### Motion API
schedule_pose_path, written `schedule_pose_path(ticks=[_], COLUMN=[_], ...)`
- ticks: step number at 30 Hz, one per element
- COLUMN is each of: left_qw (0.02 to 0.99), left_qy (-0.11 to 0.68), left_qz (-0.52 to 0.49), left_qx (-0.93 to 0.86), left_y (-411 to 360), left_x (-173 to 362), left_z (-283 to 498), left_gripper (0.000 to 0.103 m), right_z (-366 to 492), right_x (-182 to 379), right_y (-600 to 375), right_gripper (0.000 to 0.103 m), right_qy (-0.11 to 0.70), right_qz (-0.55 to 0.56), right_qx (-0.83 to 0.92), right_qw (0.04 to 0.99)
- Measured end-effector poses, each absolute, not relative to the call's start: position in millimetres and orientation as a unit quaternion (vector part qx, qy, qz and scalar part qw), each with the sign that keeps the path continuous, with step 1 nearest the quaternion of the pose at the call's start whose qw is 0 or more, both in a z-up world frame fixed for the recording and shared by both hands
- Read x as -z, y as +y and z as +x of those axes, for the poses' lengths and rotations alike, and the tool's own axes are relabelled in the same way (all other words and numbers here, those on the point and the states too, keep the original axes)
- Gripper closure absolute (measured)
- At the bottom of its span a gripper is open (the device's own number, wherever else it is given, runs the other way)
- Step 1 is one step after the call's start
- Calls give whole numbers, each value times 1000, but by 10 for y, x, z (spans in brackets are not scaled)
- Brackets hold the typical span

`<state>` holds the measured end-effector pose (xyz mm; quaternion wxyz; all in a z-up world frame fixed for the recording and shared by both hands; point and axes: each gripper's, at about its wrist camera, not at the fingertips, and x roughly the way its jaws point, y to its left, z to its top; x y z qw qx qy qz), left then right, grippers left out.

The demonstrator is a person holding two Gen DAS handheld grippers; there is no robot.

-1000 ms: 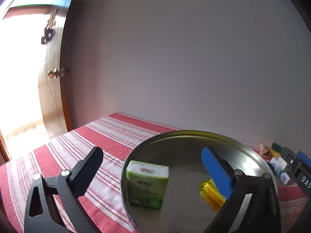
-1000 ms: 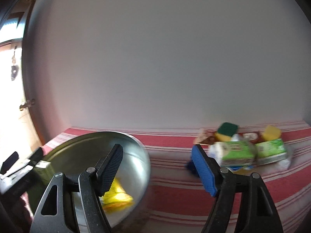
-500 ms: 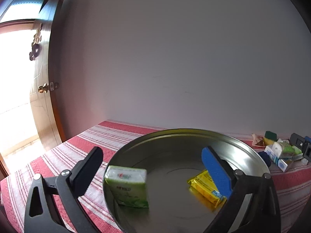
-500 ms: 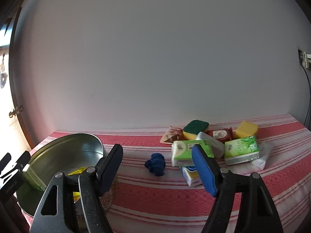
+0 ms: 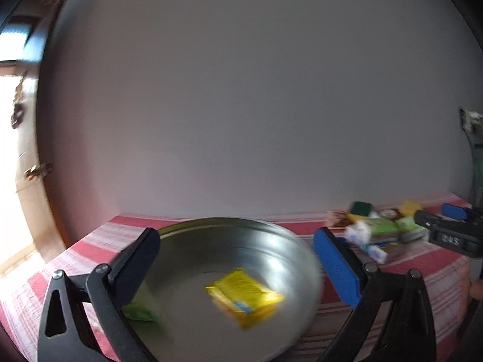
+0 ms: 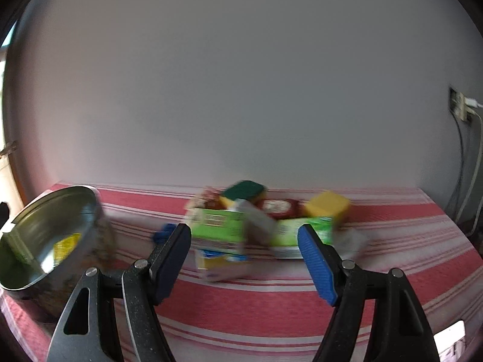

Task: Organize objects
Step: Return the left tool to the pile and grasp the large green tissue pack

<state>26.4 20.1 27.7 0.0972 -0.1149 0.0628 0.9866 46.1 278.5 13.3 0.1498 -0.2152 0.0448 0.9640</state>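
A metal bowl (image 5: 217, 220) stands on the red striped cloth and holds a yellow packet (image 5: 244, 298) and a green tissue pack (image 5: 139, 313). My left gripper (image 5: 235, 238) hovers open over the bowl, gripping nothing. The bowl (image 6: 60, 190) sits far left in the right wrist view. My right gripper (image 6: 244, 232) is open and empty, pointing at a pile: a green tissue pack (image 6: 217, 226), a second green pack (image 6: 286, 235), a blue-and-white pack (image 6: 217, 262), a green-topped sponge (image 6: 244, 190), a yellow sponge (image 6: 327, 208), a brown packet (image 6: 277, 208) and a blue cloth ball (image 6: 164, 232). That gripper (image 5: 437, 215) shows at the left view's right edge.
A plain wall runs close behind the table. A wall socket with hanging cables (image 6: 459, 105) is at the right, past the table's end. A wooden door (image 5: 33, 175) and bright light lie to the left. Bare striped cloth (image 6: 271, 307) stretches in front of the pile.
Both views have swung to the right. The bowl has slid left in both views, and the pile is now nearer and centred before my right gripper. Neither gripper's opening has changed.
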Motion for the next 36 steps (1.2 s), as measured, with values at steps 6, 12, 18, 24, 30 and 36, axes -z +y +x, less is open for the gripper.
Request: schedule_pose_path(ticks=[6, 12, 18, 24, 30, 36], left_qw=[155, 192, 197, 159, 174, 192], left_qy=[101, 104, 114, 169, 111, 89], left_qz=[-129, -191, -246, -296, -361, -293], left_qx=[-974, -957, -942, -927, -909, -932], left_y=[817, 1466, 2115, 2527, 2374, 2093], left_x=[-307, -226, -28, 267, 336, 43], left_z=[314, 43, -381, -727, -940, -550], left_gripper=[0, 0, 0, 6, 34, 35], right_z=[564, 685, 786, 802, 783, 776], right_x=[-119, -159, -217, -256, -250, -254], right_y=[3244, 3738, 3919, 3988, 4046, 3987], right_gripper=[28, 28, 28, 28, 28, 28], right_qy=[61, 147, 179, 186, 207, 192], right_qz=[-225, -217, -204, -201, -202, -204], right_qx=[-955, -941, -933, -931, -927, -931], right_qw=[183, 213, 238, 241, 239, 233])
